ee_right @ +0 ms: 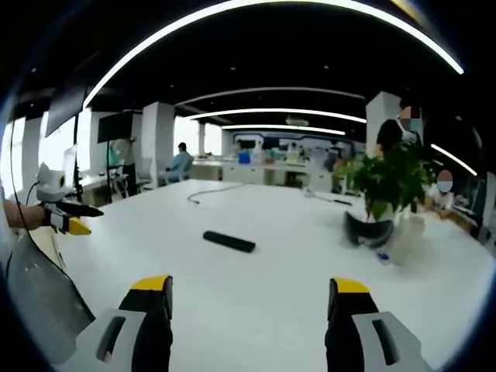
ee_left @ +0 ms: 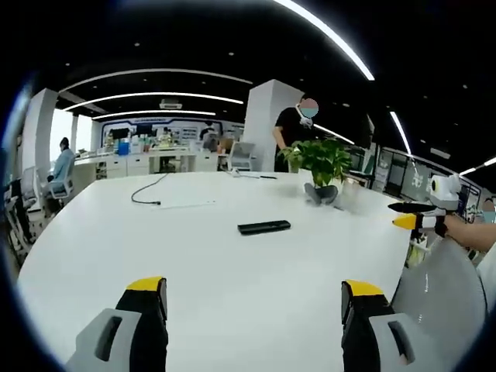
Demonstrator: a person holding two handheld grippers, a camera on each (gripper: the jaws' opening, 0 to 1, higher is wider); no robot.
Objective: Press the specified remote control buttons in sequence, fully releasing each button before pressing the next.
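Here, in the left gripper view, the left gripper [ee_left: 253, 293] rises from the bottom with its yellow-tipped jaws spread wide and nothing between them, held above the near part of the white table [ee_left: 194, 263]. Beyond the gap, at about 12 o'clock from the jaws, the black remote control [ee_left: 264, 227] lies flat on the tabletop, well apart from the fingertips. At 3 o'clock the right gripper [ee_left: 411, 215] comes in from the edge, held by a hand [ee_left: 474, 232]; its jaws look parted, though it is small and hard to read there. Farther back, at 1 o'clock, a potted plant [ee_left: 319, 167] stands on the table, and a dark cable [ee_left: 147, 192] trails at 11 o'clock.

In the right gripper view, the right gripper [ee_right: 253, 288] likewise shows its jaws wide apart and empty. The remote control [ee_right: 229, 241] lies ahead at about 11 o'clock, clear of them. The left gripper [ee_right: 74, 218] enters at 9 o'clock. The potted plant [ee_right: 384, 194] sits at 2 o'clock, with people and desks far behind.
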